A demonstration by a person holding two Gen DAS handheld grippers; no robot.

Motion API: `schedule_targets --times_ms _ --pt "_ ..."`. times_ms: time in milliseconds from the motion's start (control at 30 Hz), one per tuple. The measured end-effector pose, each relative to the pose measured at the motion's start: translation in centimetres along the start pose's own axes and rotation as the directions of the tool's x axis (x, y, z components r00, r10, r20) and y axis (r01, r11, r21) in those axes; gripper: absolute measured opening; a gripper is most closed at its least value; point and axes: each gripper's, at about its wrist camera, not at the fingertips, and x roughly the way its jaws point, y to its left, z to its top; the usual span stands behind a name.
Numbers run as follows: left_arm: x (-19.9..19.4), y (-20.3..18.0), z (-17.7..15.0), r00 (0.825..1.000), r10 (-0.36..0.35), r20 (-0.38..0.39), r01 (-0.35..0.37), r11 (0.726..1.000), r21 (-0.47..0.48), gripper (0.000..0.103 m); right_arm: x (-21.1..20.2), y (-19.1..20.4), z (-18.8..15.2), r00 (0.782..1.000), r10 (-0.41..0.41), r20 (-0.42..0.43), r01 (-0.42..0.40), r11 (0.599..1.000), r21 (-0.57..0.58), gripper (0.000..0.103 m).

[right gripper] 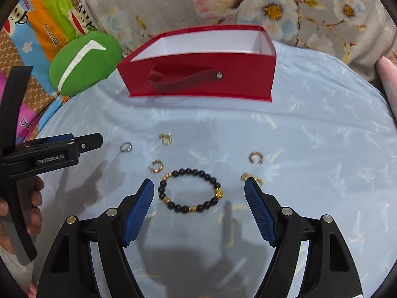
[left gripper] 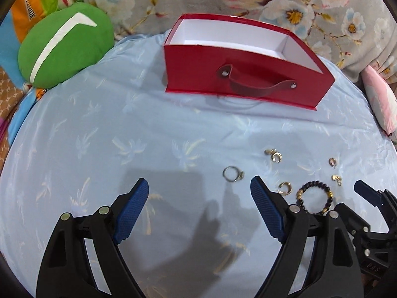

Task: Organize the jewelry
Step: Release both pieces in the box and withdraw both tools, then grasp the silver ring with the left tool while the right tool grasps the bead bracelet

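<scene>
Hovering over jewelry scattered on a pale blue bedsheet (right gripper: 322,136), both claws released and holding nothing.
A black beaded bracelet (right gripper: 191,190) lies between the right gripper (right gripper: 198,188) fingers; the left gripper (left gripper: 199,188) is beside a silver ring (left gripper: 232,173); the red box (right gripper: 198,74) stands behind.

Black-and-gold bead bracelet (right gripper: 191,190) flat on cloth; small rings scattered 10 to 2 o'clock; red box (right gripper: 198,72) open at 12.

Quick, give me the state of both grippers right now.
Left gripper: open, holding nothing.
Right gripper: open, holding nothing, with the beaded bracelet lying between its fingers.
</scene>
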Motion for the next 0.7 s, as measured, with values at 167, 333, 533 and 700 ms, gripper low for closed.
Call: schedule_targets --times_ms 167,333,533,700 --pt "0.2 0.9 -1.0 1.0 0.001 -0.015 -0.001 0.999 -0.032 0.082 1.4 0.5 -0.7 1.0 0.002 -0.018 -0.002 1.0 0.005 0.074" --pt "0.3 1.3 -1.9 1.0 -0.006 -0.031 0.004 0.999 -0.054 0.082 1.4 1.1 -0.8 0.999 0.036 -0.013 -0.036 0.999 0.013 0.071" --pt "0.4 0.9 -2.3 0.999 -0.023 -0.038 0.022 0.999 -0.047 0.082 2.2 2.8 -0.9 0.998 0.044 -0.041 -0.047 0.997 -0.06 0.057" --pt "0.4 0.6 -2.4 0.999 -0.035 -0.041 0.033 0.999 -0.038 0.082 3.5 3.2 -1.2 0.997 0.027 -0.079 -0.034 0.995 -0.093 0.046"
